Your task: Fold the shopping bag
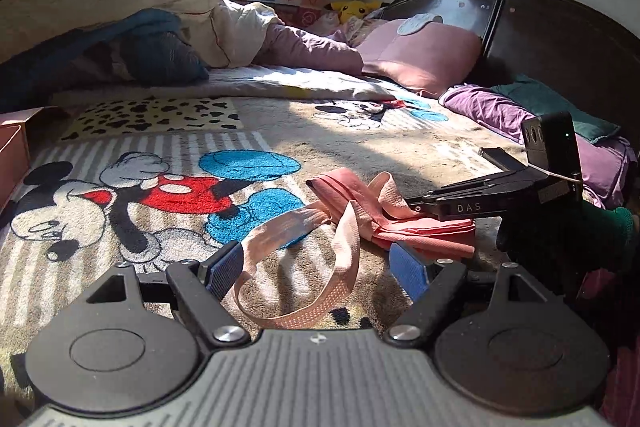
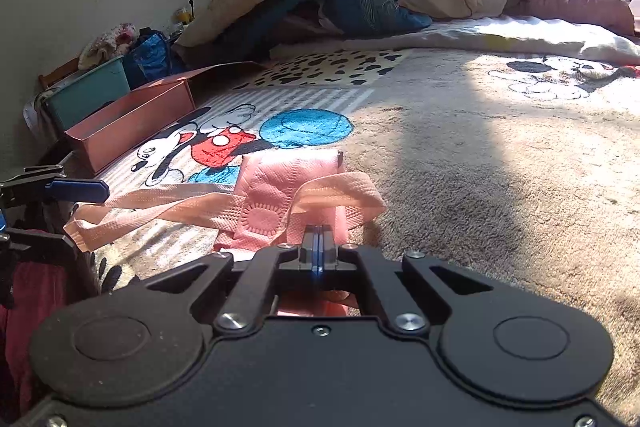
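The left gripper stood with its blue-padded fingers spread wide apart, low over the blanket. A loop of the bag's pale pink handle lay on the blanket between those fingers; contact with either pad could not be confirmed.

The right gripper had its fingers pressed together. In the left wrist view its black fingers lay on top of the near edge of the shopping bag; whether cloth was pinched between them could not be told from either view.

The shopping bag, pink and embossed, lay on the blanket folded into a narrow strip directly ahead of the right gripper. Its two handles trailed off toward the left gripper, flat and partly twisted.

The blanket bore a cartoon mouse print beside the bag. A pink box sat at the blanket's edge, well apart from the bag. Further back lay a heap of bedding, a pink pillow against the dark headboard, and a yellow plush toy.
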Demonstrator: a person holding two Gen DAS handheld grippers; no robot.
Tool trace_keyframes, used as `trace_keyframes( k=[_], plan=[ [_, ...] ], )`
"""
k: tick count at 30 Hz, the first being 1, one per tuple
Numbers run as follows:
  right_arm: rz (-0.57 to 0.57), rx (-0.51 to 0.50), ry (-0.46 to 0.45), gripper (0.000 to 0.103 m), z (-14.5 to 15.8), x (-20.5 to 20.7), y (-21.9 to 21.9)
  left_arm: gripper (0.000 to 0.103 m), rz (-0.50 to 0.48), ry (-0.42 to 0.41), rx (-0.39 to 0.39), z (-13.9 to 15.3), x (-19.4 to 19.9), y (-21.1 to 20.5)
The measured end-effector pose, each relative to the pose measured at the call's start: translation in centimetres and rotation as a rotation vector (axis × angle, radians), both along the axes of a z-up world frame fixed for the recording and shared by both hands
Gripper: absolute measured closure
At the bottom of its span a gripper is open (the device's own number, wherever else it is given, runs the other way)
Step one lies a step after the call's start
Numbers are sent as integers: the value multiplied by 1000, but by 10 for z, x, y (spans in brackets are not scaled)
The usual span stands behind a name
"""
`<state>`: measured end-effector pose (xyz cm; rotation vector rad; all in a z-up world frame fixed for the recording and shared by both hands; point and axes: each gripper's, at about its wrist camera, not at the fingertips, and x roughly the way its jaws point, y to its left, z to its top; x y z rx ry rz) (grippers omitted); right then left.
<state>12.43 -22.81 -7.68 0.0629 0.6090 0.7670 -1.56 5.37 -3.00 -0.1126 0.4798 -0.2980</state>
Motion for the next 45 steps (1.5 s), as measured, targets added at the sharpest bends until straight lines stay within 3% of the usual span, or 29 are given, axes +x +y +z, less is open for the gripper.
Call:
trace_keyframes(
  k=[2,4,6,8,11,13,18,23,26,28,30,34,37,39,45],
  plan=[
    [0,6,4,103,-1,1,-1,23,14,14,3,2,-9,6],
    [-1,12,8,103,-1,1,-1,23,-26,146,-36,-6,-6,8],
    [-3,22,14,103,-2,2,-2,23,-67,174,-11,-17,-6,-5],
    [-6,27,19,103,-2,3,-2,23,-100,159,27,-27,1,-23],
    [-15,29,21,103,-2,2,-1,23,-41,68,71,-39,20,-36],
    [-19,32,21,103,-2,1,-1,23,13,40,17,-42,34,-31],
    [-19,37,26,103,-2,2,-2,23,0,-18,-86,-46,56,-22],
    [-15,49,32,103,-4,4,-4,23,-23,-82,-128,-42,60,-16],
    [-13,58,33,103,-5,4,-6,37,-26,-98,-181,-41,64,-11],
    [-12,62,34,103,-5,4,-6,51,-27,-94,-166,-41,67,-12],
    [-11,64,35,103,-5,5,-7,58,-26,-99,-184,-41,68,-10],
    [-11,67,37,103,-6,6,-7,60,5,-145,-215,-31,65,-2],
    [-12,68,37,103,-6,4,-7,69,-8,-169,-208,-21,65,0],
    [-12,68,37,103,-6,4,-6,69,-16,-175,-204,-18,66,-3],
    [-15,67,39,103,-6,4,-7,70,40,-155,-274,-36,74,-11]
  ],
)
